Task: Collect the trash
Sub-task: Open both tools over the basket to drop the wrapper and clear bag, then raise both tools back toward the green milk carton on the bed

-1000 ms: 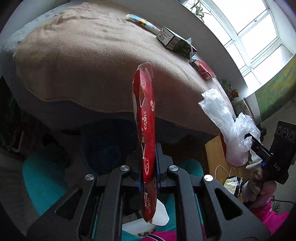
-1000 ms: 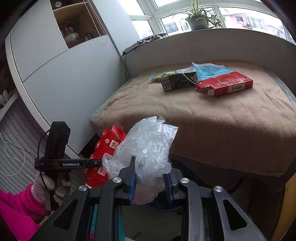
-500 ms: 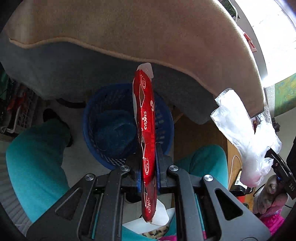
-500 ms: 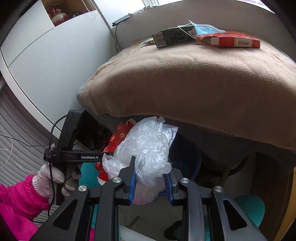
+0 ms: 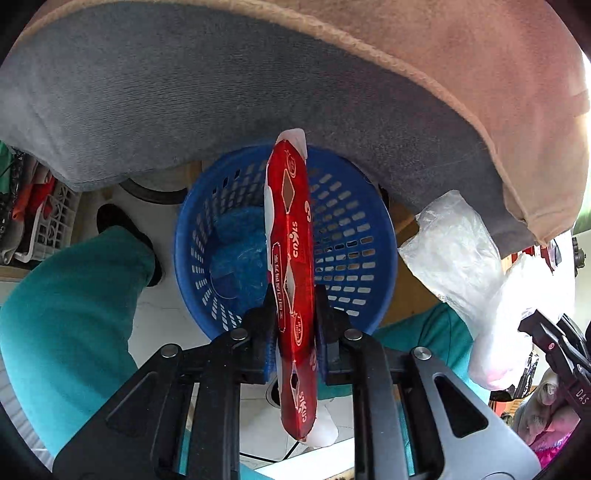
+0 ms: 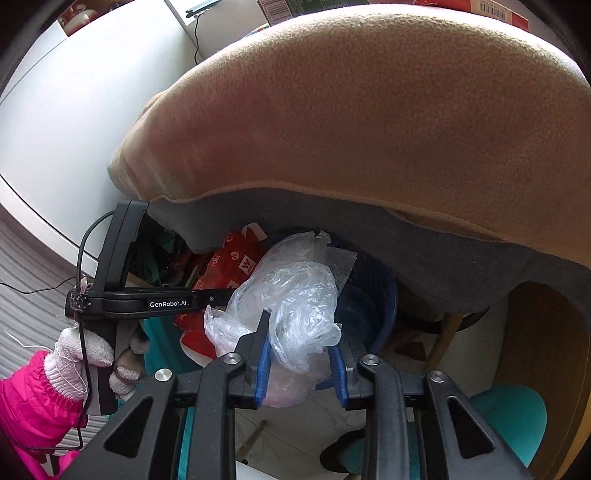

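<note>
My left gripper [image 5: 295, 317] is shut on a flattened red snack wrapper [image 5: 291, 258] and holds it upright right above a blue slotted plastic basket [image 5: 354, 236] on the floor under the table edge. My right gripper [image 6: 301, 354] is shut on a crumpled clear plastic bag [image 6: 295, 295], held just right of the basket; the bag also shows in the left wrist view [image 5: 458, 251]. In the right wrist view the basket's [image 6: 384, 299] rim shows behind the bag, and the red wrapper [image 6: 236, 262] and left gripper tool [image 6: 147, 302] are at left.
A table with a tan blanket [image 6: 351, 110] over a grey cover [image 5: 184, 92] overhangs the basket. My teal-trousered legs [image 5: 66, 302] flank the basket. Red and green cartons [image 6: 495, 11] lie on the tabletop's far side. White crates [image 5: 44, 221] stand at left.
Both grippers have dropped from tabletop height to below the table edge. The wrapper is now over the blue basket, and the plastic bag has come closer beside it.
</note>
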Demonstrator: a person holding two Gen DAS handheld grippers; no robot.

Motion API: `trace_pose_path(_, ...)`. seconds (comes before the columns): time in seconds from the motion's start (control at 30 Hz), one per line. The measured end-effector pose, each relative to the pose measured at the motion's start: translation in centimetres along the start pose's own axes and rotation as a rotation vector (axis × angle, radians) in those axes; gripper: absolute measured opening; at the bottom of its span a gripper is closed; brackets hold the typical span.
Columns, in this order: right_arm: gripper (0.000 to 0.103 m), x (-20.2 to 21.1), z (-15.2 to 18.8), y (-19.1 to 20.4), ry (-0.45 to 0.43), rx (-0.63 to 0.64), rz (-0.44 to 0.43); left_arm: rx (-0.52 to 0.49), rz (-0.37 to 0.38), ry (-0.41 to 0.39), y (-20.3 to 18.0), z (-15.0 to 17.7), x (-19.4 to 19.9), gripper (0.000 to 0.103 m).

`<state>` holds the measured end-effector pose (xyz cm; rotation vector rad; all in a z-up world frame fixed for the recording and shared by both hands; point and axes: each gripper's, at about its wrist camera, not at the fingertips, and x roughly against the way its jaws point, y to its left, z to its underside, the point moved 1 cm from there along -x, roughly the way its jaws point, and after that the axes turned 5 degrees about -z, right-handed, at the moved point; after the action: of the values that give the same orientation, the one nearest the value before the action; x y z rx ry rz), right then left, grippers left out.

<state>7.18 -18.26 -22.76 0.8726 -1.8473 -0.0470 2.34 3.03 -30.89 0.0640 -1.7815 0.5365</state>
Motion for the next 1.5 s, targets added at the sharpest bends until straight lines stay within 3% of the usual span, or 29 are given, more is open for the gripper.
trace_pose_path(0.07,0.034,-1.0,-0.2,-0.3,0.001,-0.002,-0.003,0.005,-0.006,-0.003,0.0,-0.1,-0.2,0.014)
trace_pose_path(0.2,0.041,-2.1,0.0,-0.5,0.0,-0.009,0.016,0.004,-0.026,-0.015,0.2,-0.4,-0.2,0.03)
trace_pose_path(0.4,0.056,-2.7,0.2,-0.8,0.003,-0.032,0.025,-0.02,-0.059,-0.031,-0.4,-0.6,0.1,0.03)
trace_pose_path(0.87,0.068,-0.4,-0.4,-1.0,-0.039,-0.039,0.066,-0.073,-0.092,-0.053,-1.4,-0.3,1.0,0.03)
trace_pose_path(1.0,0.072,0.4,-0.9,-0.6,-0.056,-0.033,0.067,-0.083,-0.099,-0.072,-1.9,-0.2,1.6,0.043)
trace_pose_path(1.37,0.078,2.7,-1.6,0.2,-0.101,-0.03,0.066,-0.114,-0.085,-0.115,-3.1,-0.2,3.9,0.043)
trace_pose_path(1.5,0.086,4.4,-1.8,-0.2,-0.14,-0.032,0.063,-0.146,-0.078,-0.167,-4.1,-0.2,6.0,0.058)
